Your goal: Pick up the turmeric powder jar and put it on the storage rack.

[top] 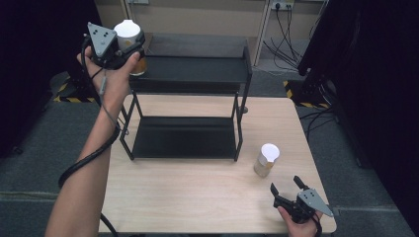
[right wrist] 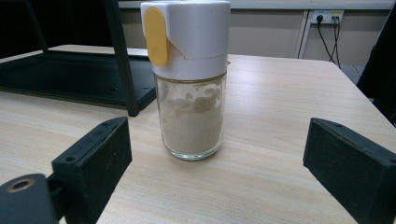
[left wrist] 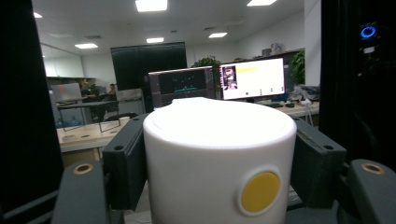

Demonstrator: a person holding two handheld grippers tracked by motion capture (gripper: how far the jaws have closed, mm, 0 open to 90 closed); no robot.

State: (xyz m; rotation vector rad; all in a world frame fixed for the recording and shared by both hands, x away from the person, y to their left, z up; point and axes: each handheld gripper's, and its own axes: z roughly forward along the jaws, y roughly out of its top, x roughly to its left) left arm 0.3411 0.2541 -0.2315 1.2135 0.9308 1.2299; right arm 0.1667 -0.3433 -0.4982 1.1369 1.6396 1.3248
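- Nearest the high camera, at about 5 o'clock on the table (top: 197,197): right gripper (top: 286,188) with jaws spread wide and empty, resting near the front edge.
- Just ahead of it, toward 12 o'clock: second shaker jar (top: 267,159), upright on bare wood, white cap, pale powder inside; centred between the open pads in the right gripper view (right wrist: 191,79), apart from both.
- Up at 10 o'clock: left gripper (top: 123,48) clamped on the white cap of the first shaker jar (top: 129,37), carried above the left end of the black rack (top: 190,74); both pads pressed on the cap in the left gripper view (left wrist: 219,163).
- Step in hand, by the look of it: placing the carried jar on the rack's top shelf.
- Next move calls for: lowering onto the shelf inside its left edge, keeping upright, then releasing.
- Room and edges: top shelf bare, plenty of width toward 3 o'clock; raised right side rail and corner posts to avoid; lower shelf also bare; open wood all round the standing jar for a straight approach.
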